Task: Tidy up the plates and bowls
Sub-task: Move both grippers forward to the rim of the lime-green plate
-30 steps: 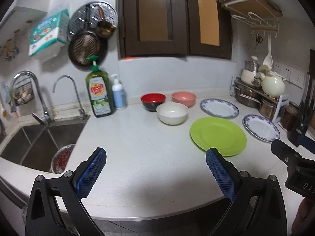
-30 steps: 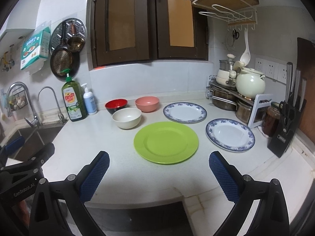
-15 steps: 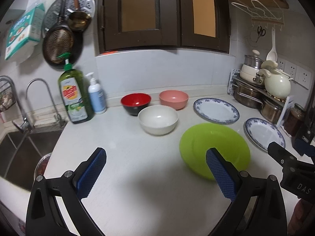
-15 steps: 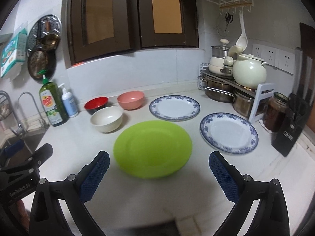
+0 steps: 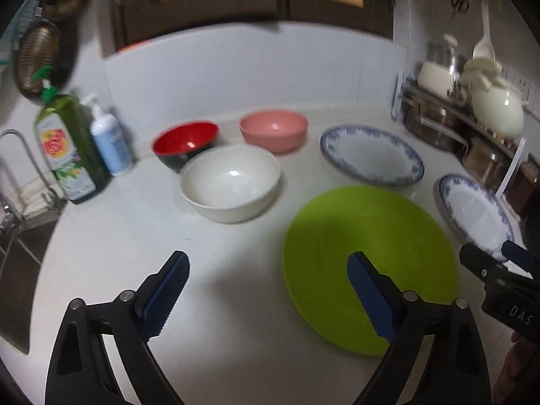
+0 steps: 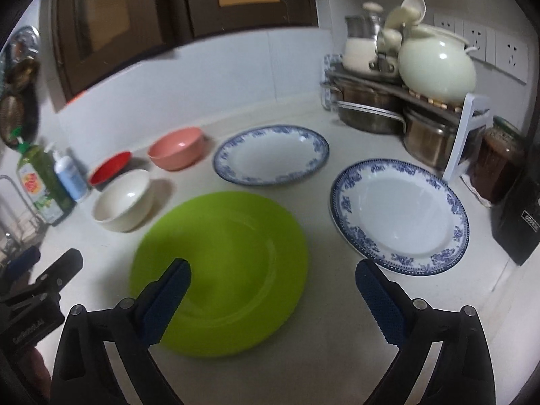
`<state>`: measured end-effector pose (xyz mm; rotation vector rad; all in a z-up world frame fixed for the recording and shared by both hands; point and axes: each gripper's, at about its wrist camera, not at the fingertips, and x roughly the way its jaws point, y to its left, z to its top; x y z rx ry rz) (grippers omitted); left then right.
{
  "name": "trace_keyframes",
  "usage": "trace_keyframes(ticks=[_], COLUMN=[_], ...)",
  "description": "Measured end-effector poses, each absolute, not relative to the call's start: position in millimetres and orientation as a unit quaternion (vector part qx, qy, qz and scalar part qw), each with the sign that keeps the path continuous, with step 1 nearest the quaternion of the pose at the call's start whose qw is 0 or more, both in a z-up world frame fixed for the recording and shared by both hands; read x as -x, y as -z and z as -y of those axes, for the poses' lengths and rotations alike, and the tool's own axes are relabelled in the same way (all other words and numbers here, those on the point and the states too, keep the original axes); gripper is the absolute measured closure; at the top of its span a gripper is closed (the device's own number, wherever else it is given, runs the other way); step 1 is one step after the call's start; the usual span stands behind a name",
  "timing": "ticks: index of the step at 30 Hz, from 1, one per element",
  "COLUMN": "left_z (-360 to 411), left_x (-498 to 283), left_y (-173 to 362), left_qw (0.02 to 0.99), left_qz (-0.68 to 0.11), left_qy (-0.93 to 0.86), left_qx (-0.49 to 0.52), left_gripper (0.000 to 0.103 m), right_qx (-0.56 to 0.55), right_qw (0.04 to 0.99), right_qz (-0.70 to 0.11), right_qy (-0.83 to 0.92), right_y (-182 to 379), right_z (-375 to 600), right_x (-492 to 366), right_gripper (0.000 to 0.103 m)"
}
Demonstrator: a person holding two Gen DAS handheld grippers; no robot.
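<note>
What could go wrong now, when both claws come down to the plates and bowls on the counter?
1. The left claw and right claw both hang open over the green plate; aiming at it together, they might collide.
2. The green plate lies flat on the counter, so a finger may slip on its low rim and push it away.
3. A pushed plate could knock the white bowl or the near blue-rimmed plate.
</note>
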<state>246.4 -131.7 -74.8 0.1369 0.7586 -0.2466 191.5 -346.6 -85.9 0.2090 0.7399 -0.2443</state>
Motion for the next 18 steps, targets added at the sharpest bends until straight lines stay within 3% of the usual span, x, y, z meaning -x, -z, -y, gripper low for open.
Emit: trace_keyframes(ticks=[15,18], left_z=[158.9,161.6], left_x=[-306.9,-312.8], left_y=[129.4,134.4], left_qw=[0.878,0.872], left_qz=[-0.445,-0.456], left_qy=[0.156,0.16], left_qx=[-0.076,-0.078], left_gripper=[0.024,0.031], right_qx=[-0.129,-0.13], right_qw=[0.886,0.882], right_qz=[-0.424,-0.432], right_qy=[0.136,0.137], right_y=[136.8,140.2], right_z=[371.5,374.7], right_x=[-247.3,-251.4], right_gripper=[0.026,0.029])
